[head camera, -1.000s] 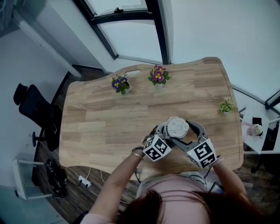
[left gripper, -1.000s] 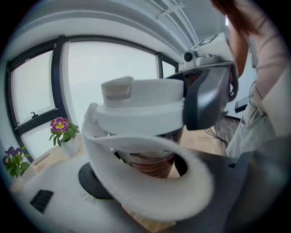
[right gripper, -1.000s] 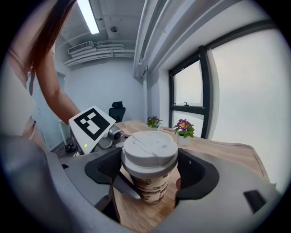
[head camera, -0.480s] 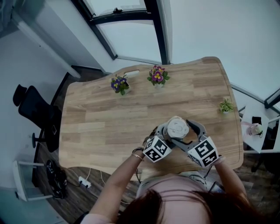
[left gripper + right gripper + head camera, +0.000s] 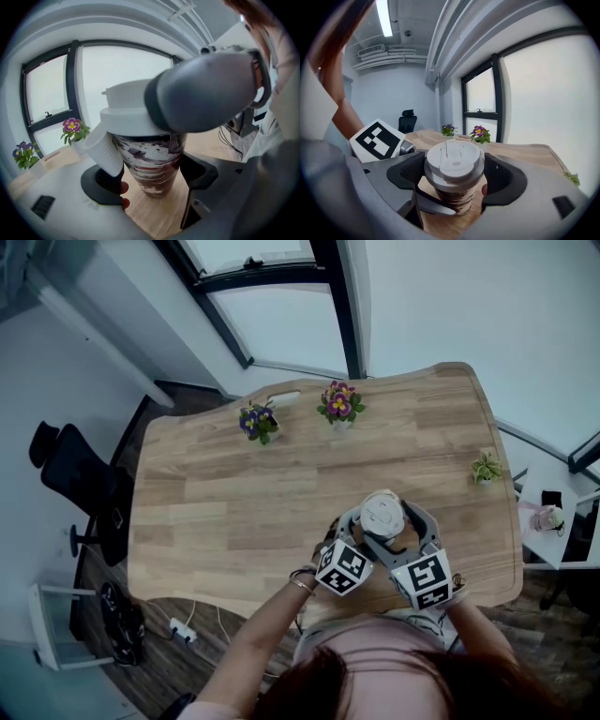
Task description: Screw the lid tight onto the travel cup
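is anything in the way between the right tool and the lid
Nothing visible does. The right tool has its jaws against both sides of the lid, and the left tool grips the travel cup below it.

Pink top, thin wrist bangles

I'm looking down on a light wooden counter under a dark-framed window full of pale daylight. Along the counter's far edge stand a purple flower pot and a pink-purple flower pot; a small green plant sits by its right edge. Off the left edge, a black office chair stands on dark plank floor, where a white power strip lies. A ceiling strip light glows.
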